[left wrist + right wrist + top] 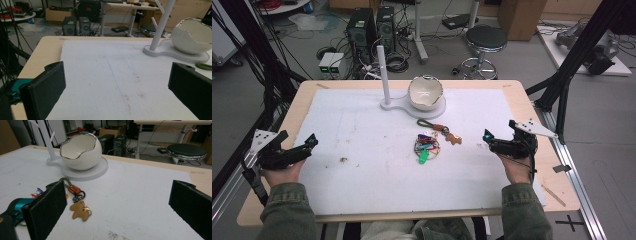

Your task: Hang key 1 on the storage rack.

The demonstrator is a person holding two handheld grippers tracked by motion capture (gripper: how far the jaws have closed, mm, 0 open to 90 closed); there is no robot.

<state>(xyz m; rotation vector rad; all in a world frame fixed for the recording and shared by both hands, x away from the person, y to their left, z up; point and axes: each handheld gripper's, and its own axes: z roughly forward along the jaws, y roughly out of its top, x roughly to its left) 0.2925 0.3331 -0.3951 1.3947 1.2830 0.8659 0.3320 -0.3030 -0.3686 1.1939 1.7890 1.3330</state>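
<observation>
A white egg-shaped bowl [425, 92] [192, 36] [80, 151] sits on a white stand [394, 105] with an upright post [383, 72] [160, 25] at the back middle of the mat. In front of it lies a keychain with a green loop [426, 122] [65, 180] and a brown gingerbread figure [454, 139] [79, 210]. A bunch of coloured keys [426, 147] [37, 192] lies just beside it. My left gripper [310, 143] [117, 87] rests open at the mat's left edge. Open too, my right gripper [488, 138] [117, 205] sits right of the keychain, holding nothing.
A white mat [362, 150] covers most of the wooden table [302, 100]. Behind the table stand computer towers [369, 27], a round stool [486, 40] and cables on the floor. Black frame poles [582, 45] rise at both sides.
</observation>
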